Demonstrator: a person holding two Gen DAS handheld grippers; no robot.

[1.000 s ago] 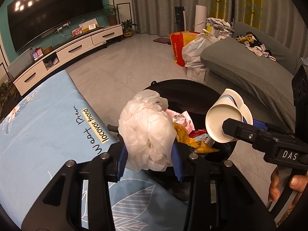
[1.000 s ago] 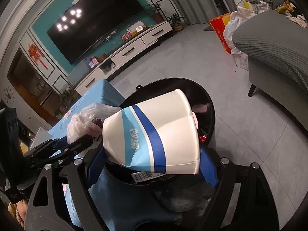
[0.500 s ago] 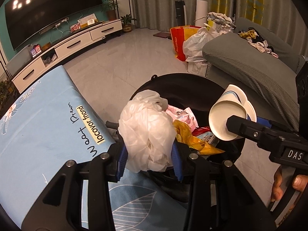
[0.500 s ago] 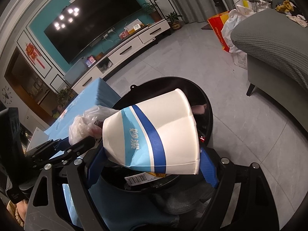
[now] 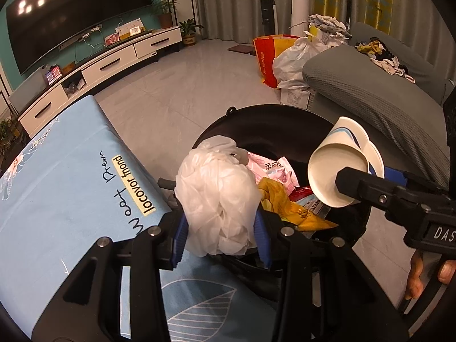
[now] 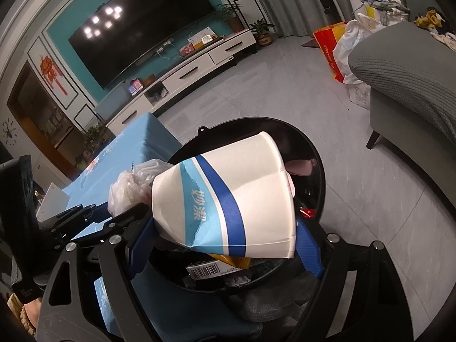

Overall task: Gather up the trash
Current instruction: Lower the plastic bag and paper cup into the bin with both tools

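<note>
left wrist view: left tongs [image 5: 221, 228] clench a crumpled white plastic bag [image 5: 218, 199] above the round black trash bin [image 5: 273, 119] beside the light blue cloth-covered surface [image 5: 65, 176]. right tongs [image 6: 225, 236] grasp a crushed white paper cup with blue stripes [image 6: 228, 202] over the same bin.

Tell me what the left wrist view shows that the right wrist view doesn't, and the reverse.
Left wrist only: the cup's open mouth, a pink wrapper in the bin, and a hand on the right gripper's handle.

Right wrist only: the cup's blue stripe, and a barcoded box under the cup.

Both: the left gripper shut on the plastic bag, the right gripper shut on the cup, both over the bin; the yellow wrapper, blue tablecloth, TV and sofa.
</note>
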